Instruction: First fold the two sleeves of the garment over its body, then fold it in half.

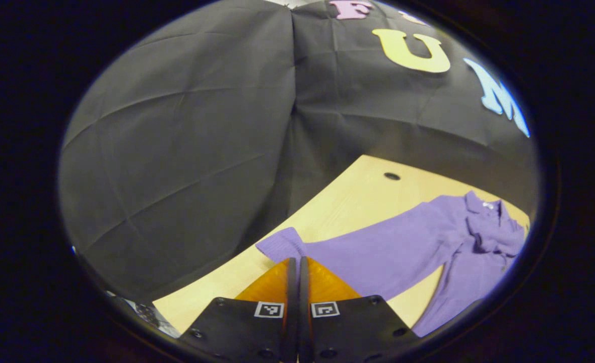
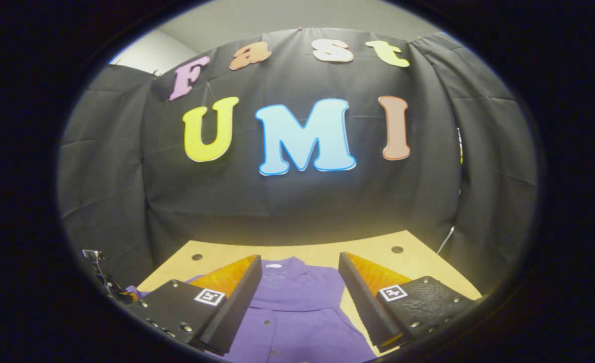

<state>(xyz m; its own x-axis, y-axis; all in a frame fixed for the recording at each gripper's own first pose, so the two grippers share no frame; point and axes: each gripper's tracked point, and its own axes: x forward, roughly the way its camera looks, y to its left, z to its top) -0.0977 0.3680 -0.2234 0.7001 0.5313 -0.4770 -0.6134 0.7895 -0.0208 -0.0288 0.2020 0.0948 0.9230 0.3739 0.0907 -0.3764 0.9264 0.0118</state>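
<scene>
Left gripper view, bottom centre: left gripper (image 1: 297, 262) with fingers pressed flat together, nothing pinched between them, tips poised just short of a purple sleeve cuff (image 1: 280, 243). Whether tips touch the cloth: cannot tell.

Just past the tips: purple garment (image 1: 403, 247) spread flat on a pale wooden table (image 1: 347, 201). Ribbed cuff at frame centre, slightly wider than the sleeve. Long sleeve stretched straight out from the cuff toward the right of the frame, unfolded, meeting the body at the right edge. Soft knit look, smooth with a few shallow creases near the shoulder. Collar (image 1: 483, 212) at upper right of the garment, rumpled, with a small white tag inside. Body hanging down toward lower right of the frame.

Farther back on the table: a small dark round hole (image 1: 392, 176) near the far edge. Behind that, black cloth wall (image 1: 186, 151).

Right gripper view, bottom: right gripper (image 2: 300, 272) with fingers spread wide apart, holding nothing, hovering above the garment's chest. Between the fingers: collar (image 2: 297, 275) folded down, white tag at the neck, a button placket running down the middle toward the bottom edge. Purple cloth also peeking out at lower left beyond the left finger. Beyond the collar: bare table (image 2: 378, 244) with two dark holes, then the black cloth wall (image 2: 428, 201).
</scene>
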